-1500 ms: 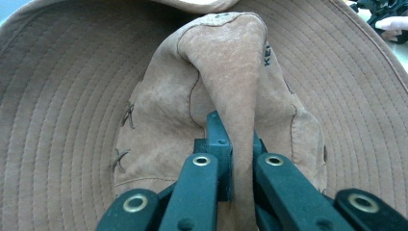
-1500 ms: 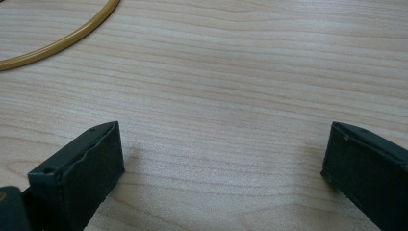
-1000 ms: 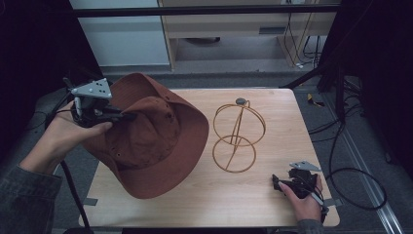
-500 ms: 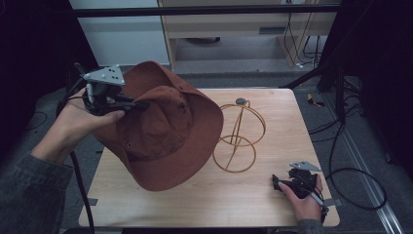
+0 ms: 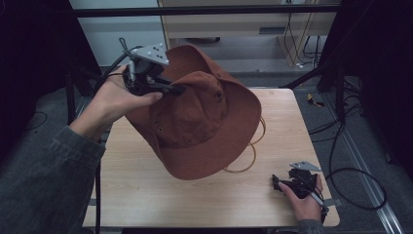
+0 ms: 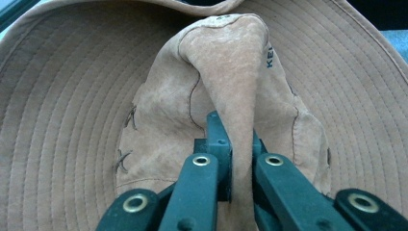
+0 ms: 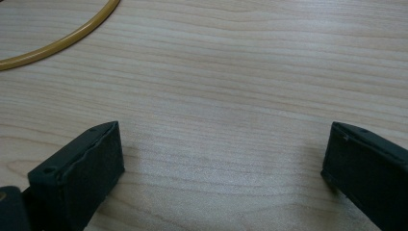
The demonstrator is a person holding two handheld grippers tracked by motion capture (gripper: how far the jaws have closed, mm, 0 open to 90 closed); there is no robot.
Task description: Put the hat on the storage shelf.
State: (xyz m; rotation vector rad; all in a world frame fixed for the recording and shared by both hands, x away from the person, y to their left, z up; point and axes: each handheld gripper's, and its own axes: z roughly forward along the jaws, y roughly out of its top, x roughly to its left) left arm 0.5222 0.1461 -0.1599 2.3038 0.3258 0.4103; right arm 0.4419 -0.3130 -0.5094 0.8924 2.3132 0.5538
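Right gripper low over the counter
Its black jaws stand wide apart; a yellow ring's arc curves at upper left.

Lab / recording rig, not a home. A bare light-wood worktop is set on a grey carpeted floor and boxed in by dark frame posts and black side panels. Loose black cables are run across the floor at the right, beside a metal floor rail. A beige cabinet with more wiring is seen behind.
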